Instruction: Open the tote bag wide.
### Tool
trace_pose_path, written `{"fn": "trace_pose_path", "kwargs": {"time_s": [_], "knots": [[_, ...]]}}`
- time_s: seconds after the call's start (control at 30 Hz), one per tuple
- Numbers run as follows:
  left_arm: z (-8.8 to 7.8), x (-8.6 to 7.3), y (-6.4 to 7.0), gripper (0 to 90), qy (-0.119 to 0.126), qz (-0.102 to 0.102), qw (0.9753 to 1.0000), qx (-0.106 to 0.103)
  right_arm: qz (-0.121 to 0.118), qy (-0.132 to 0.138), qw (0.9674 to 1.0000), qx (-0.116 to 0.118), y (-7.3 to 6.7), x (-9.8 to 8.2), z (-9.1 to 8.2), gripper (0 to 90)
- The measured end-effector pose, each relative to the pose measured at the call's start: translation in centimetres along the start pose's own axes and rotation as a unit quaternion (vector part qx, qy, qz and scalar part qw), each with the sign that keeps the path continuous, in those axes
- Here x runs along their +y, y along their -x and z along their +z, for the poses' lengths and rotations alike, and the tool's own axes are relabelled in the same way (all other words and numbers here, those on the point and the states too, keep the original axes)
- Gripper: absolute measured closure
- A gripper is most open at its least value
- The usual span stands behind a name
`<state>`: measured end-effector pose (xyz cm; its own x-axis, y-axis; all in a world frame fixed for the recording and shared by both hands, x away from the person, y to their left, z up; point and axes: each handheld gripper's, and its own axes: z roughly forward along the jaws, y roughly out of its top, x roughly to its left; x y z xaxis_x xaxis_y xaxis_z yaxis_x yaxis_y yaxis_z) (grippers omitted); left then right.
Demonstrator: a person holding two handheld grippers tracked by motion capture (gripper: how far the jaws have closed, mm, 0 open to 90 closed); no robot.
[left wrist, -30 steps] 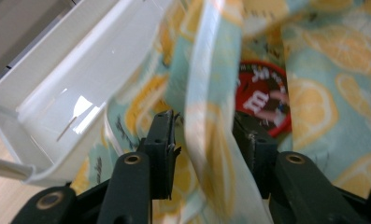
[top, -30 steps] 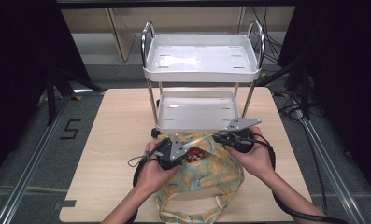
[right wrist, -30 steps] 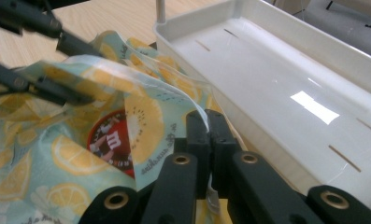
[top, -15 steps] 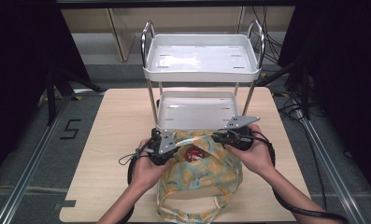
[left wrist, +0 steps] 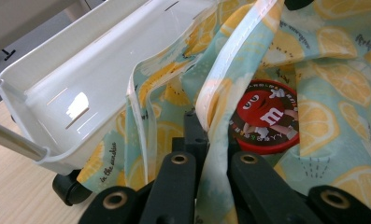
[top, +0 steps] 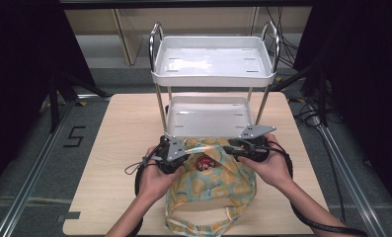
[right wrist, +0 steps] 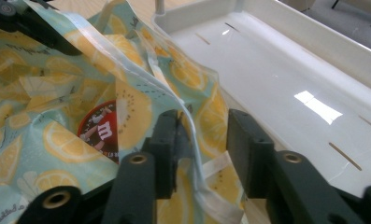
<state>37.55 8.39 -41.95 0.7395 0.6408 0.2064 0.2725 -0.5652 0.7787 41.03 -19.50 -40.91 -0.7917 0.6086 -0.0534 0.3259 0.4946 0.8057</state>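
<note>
From where I'm driving this, the table [top: 114,148] carries a white two-tier cart [top: 213,64], and the lemon-print bag [top: 218,190] lies right in front of it, its top edge touching the lower tray [left wrist: 80,88]. Both forearms come in from the bottom, hands level on either side of the bag's mouth. My left gripper [top: 176,153] has its jaws clenched on the bag's hem, fabric pinched between them in the left gripper view. My right gripper [top: 235,149] has its jaws spread, with a fold of the hem lying against one jaw, not squeezed. Inside the mouth sits a red round lid [left wrist: 267,116] with the "m" of M&M's and cartoon characters on it. There's small script on the fabric too; "in the sunshine" [left wrist: 109,161] is my best read.
</note>
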Motion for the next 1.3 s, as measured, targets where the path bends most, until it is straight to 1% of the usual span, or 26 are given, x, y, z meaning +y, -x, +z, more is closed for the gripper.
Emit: {"fn": "trace_pose_path", "kwargs": {"time_s": [0.03,0.07,0.1,0.17,0.2,0.27,0.3,0.33,0.37,0.43,0.47,0.6,0.67,0.7,0.73,0.77,0.83,0.9,0.97,1.0,1.07,1.17,1.2,1.23,1.27,1.3], "knots": [[0.2,0.1,0.0,89.0,0.006,0.001,1.0000,-0.002,-0.003,0.001,1.0000,-0.002,0.1,-0.1,0.1,60.4],[0.4,0.2,0.0,89.0,0.006,-0.007,0.9999,-0.004,-0.006,-0.003,1.0000,-0.001,0.2,-0.1,0.1,59.2],[0.5,0.3,-0.1,89.0,0.000,-0.003,1.0000,-0.009,-0.010,-0.005,0.9999,-0.001,0.3,-0.1,0.3,57.5],[0.8,0.5,-0.3,89.0,0.000,-0.002,1.0000,-0.006,-0.011,-0.002,0.9999,-0.001,0.4,-0.2,0.5,54.2],[0.8,0.6,-0.4,89.0,-0.005,0.004,1.0000,-0.005,-0.012,-0.006,0.9999,-0.001,0.5,-0.2,0.5,52.6],[1.2,0.9,-0.6,89.0,-0.007,0.000,1.0000,-0.004,-0.013,-0.002,0.9999,0.002,0.7,-0.2,0.7,50.6],[1.4,1.0,-0.7,89.0,-0.001,0.006,1.0000,-0.003,-0.013,-0.006,0.9999,-0.001,0.8,-0.2,0.5,49.5],[1.5,1.1,-0.6,89.0,-0.007,-0.005,0.9999,-0.006,-0.015,-0.004,0.9999,-0.002,0.8,-0.3,0.4,48.4],[1.9,1.2,-0.6,89.1,-0.007,-0.007,0.9999,-0.006,-0.010,0.000,0.9999,-0.001,0.7,-0.3,0.3,47.1],[2.2,1.3,-0.8,89.0,-0.018,0.002,0.9998,-0.005,-0.028,0.008,0.9996,0.004,0.5,-0.3,0.0,45.6],[2.4,1.3,-1.0,89.0,-0.016,0.007,0.9998,-0.004,-0.033,0.011,0.9993,0.011,0.2,-0.2,-0.2,44.9],[2.8,1.3,-1.3,89.0,-0.026,-0.002,0.9997,-0.002,-0.068,0.032,0.9972,0.007,-0.9,0.2,-0.9,43.6],[3.0,1.4,-1.5,89.1,-0.026,0.000,0.9997,0.000,-0.092,0.046,0.9947,0.008,-1.7,0.5,-1.3,48.7],[3.0,1.4,-1.5,89.0,-0.025,-0.005,0.9997,0.001,-0.097,0.045,0.9943,0.009,-2.0,0.6,-1.5,51.6],[3.1,1.5,-1.5,89.1,-0.026,-0.005,0.9997,0.001,-0.106,0.046,0.9931,0.020,-2.4,0.7,-1.6,56.0],[3.2,1.5,-1.5,89.0,-0.026,-0.004,0.9997,0.000,-0.102,0.045,0.9934,0.027,-2.9,0.7,-1.8,58.9],[3.5,1.5,-1.4,89.0,-0.028,-0.001,0.9996,0.001,-0.114,0.030,0.9918,0.048,-3.6,0.6,-1.5,61.7],[3.8,1.4,-1.3,89.0,-0.031,-0.001,0.9995,0.000,-0.108,-0.002,0.9918,0.069,-3.9,0.3,-0.7,62.3],[3.9,1.4,-1.2,89.0,-0.037,0.003,0.9993,-0.001,-0.094,-0.020,0.9932,0.066,-3.8,-0.1,0.2,61.5],[4.0,1.3,-1.1,89.0,-0.038,-0.003,0.9993,-0.003,-0.082,-0.032,0.9940,0.066,-3.5,-0.2,0.6,59.8],[4.3,1.3,-1.0,89.0,-0.040,-0.002,0.9992,-0.005,-0.047,-0.031,0.9963,0.066,-3.1,-0.2,1.5,53.2],[4.5,1.1,-1.0,89.0,-0.045,0.000,0.9990,-0.006,-0.007,-0.036,0.9967,0.072,-2.4,-0.1,2.5,47.4],[4.5,1.1,-1.1,89.0,-0.045,0.003,0.9989,-0.006,-0.001,-0.037,0.9968,0.071,-2.3,-0.1,2.7,46.5],[4.6,1.0,-1.1,89.0,-0.046,-0.003,0.9989,-0.007,0.002,-0.041,0.9965,0.074,-2.2,-0.1,2.8,46.2],[4.6,1.0,-1.2,89.0,-0.046,0.003,0.9989,-0.007,0.004,-0.044,0.9963,0.074,-2.3,-0.2,2.9,45.9],[4.6,0.9,-1.2,89.0,-0.049,-0.002,0.9988,-0.005,0.000,-0.047,0.9960,0.076,-2.3,-0.3,2.9,45.6]]}}
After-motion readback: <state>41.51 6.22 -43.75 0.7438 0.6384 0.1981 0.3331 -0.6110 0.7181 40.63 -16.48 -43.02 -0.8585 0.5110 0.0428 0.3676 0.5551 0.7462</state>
